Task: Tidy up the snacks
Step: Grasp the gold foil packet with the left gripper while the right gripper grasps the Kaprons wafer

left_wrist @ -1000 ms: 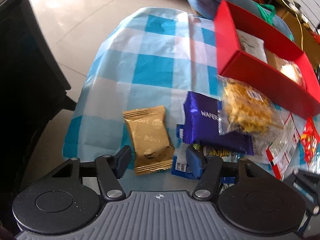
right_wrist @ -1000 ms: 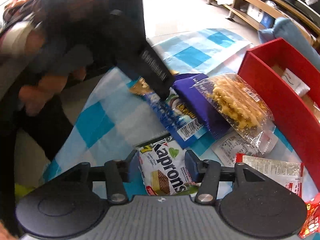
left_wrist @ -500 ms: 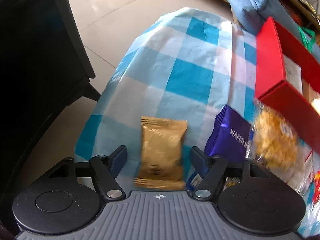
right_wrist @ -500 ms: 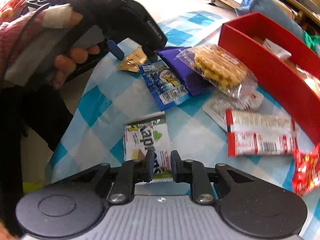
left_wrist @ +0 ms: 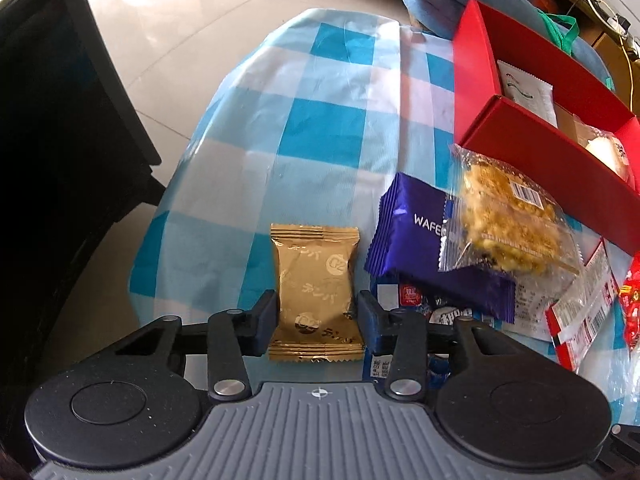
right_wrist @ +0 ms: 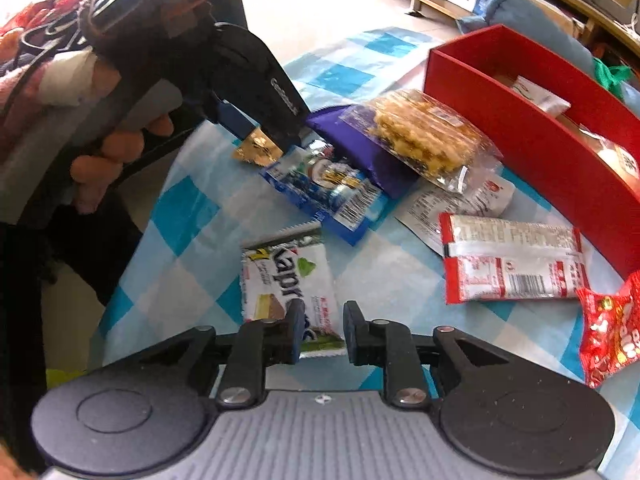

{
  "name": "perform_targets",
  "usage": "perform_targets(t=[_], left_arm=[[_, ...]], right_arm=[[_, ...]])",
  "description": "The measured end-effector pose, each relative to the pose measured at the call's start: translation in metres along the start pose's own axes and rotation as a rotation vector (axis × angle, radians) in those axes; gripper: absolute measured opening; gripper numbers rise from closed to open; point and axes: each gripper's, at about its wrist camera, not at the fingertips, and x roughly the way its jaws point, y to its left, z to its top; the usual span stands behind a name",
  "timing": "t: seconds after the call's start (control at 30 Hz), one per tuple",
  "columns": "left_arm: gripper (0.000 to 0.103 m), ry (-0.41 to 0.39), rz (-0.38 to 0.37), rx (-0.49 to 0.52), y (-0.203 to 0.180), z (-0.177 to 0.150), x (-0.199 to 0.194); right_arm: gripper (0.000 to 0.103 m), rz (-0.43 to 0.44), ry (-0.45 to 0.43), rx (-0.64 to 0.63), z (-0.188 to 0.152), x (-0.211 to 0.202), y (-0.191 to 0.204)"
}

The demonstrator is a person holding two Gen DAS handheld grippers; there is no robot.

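Only readable stuff: the shiny purple foil snack packet (left_wrist: 432, 248) says "WAFE…", rest covered, and the white-and-green wafer wrapper (right_wrist: 286, 284) shows "Kapr…". Other print's too blurry.

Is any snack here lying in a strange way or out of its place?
Yes. The clear bag of crispy snack lies tilted on top of the purple wafer pack, leaning near the red box wall. Several packets overlap in a loose pile outside the box.
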Motion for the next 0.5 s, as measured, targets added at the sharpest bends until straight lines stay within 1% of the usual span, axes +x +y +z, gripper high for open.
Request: perform_targets(t=[0.03,0.07,0.13,0.17,0.2,0.23,0.37,0.43,0.47,0.5], left_arm=[[0.053,0.000,0.001,0.004,0.000,0.000,0.000],[0.056,-0.002,0.010,0.006,-0.001,0.001,0.000],[0.061,-0.015,0.025,0.014,-0.004,0.003,0.001],[0.067,-0.018,0.035,0.017,-0.005,0.004,0.002],[0.071,-0.020,0.042,0.017,-0.005,0.005,0.003],[0.071,-0.019,0.044,0.018,-0.006,0.006,0.005],[0.081,-0.018,0.046,-0.003,-0.002,0.009,0.009],[0.081,-0.004,0.031,-0.032,0.002,0.010,0.010],[0.079,0.004,0.018,-0.042,0.004,0.009,0.010],[0.079,0.005,0.015,-0.040,0.004,0.009,0.010]], right_arm=[[0.032,0.007,-0.001,-0.018,0.002,0.002,0.003],[0.037,0.005,0.000,-0.036,0.004,0.005,0.007],[0.040,0.006,0.011,-0.062,0.010,0.012,0.014],[0.041,0.000,0.013,-0.075,0.013,0.016,0.016],[0.041,-0.003,0.010,-0.085,0.015,0.018,0.018],[0.041,-0.007,0.006,-0.091,0.017,0.021,0.020],[0.042,0.000,0.015,-0.053,0.026,0.026,0.022],[0.043,0.041,-0.005,-0.058,0.026,0.018,0.021],[0.044,0.061,-0.002,-0.072,0.025,0.016,0.021],[0.045,0.064,0.003,-0.083,0.025,0.017,0.023]])
